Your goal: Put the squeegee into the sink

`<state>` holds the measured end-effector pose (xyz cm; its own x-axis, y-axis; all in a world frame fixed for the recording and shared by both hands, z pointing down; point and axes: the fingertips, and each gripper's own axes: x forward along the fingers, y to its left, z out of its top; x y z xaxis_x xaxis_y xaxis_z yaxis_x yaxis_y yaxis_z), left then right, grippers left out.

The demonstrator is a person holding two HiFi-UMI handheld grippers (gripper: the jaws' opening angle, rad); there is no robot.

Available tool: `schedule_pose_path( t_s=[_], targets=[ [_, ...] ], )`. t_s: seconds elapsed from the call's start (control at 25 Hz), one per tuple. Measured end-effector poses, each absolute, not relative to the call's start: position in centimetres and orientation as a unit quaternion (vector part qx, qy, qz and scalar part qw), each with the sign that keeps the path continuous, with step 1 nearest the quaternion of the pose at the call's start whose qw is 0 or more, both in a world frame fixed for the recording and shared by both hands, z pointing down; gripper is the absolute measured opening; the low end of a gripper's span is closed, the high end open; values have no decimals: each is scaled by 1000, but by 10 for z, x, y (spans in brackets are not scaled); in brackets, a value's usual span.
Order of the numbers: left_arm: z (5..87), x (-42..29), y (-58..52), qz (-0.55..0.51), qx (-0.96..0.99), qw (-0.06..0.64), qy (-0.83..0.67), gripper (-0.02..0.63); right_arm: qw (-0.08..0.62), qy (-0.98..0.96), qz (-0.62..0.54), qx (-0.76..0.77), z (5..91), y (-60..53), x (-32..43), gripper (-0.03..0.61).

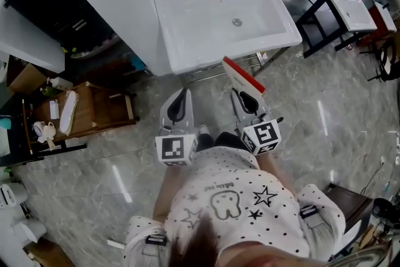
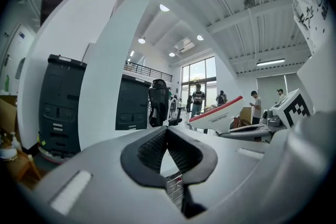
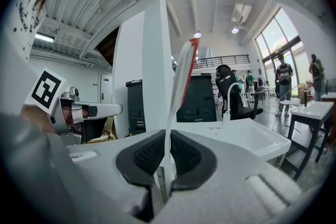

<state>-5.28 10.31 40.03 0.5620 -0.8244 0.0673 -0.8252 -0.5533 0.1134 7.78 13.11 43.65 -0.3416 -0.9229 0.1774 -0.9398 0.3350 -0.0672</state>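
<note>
Now the right gripper [image 3: 168, 153] is clamped on the white, red-edged squeegee [image 1: 244, 76], held just short of the front rim of the sink [image 1: 194, 34]; the left gripper [image 2: 167, 139] is closed and empty beside it.

squeegee [image 1: 242, 78]: white, red edge | sink [image 1: 206, 28]: white | shirt [image 1: 231, 197]: white, black-dotted

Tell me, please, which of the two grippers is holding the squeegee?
The right gripper: its jaws are clamped on the white, red-edged squeegee, whereas the left gripper has its jaws together with nothing between them.
</note>
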Motion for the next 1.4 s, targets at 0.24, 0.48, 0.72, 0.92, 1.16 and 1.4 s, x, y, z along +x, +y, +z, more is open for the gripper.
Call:
schedule_pose_path(
  t_s=[0.24,0.48,0.72,0.92,1.16,1.4],
  targets=[
    [401,-60,92,-1,882,69,-466,-9,54,-815,72,573,433,120,71,17],
    [405,-60,81,2,883,73,-464,-8,56,-815,76,571,435,108,69,17],
    [410,-51,65,6,879,82,-469,-8,55,-821,87,561,440,91,74,17],
    [404,-43,41,1,872,86,-481,-8,62,-831,88,545,439,64,80,17],
    [399,-35,6,-7,862,80,-501,-8,64,-847,88,520,440,31,86,17],
    [402,-15,-21,-5,857,79,-509,-8,59,-858,92,502,443,2,99,17]
  ],
)
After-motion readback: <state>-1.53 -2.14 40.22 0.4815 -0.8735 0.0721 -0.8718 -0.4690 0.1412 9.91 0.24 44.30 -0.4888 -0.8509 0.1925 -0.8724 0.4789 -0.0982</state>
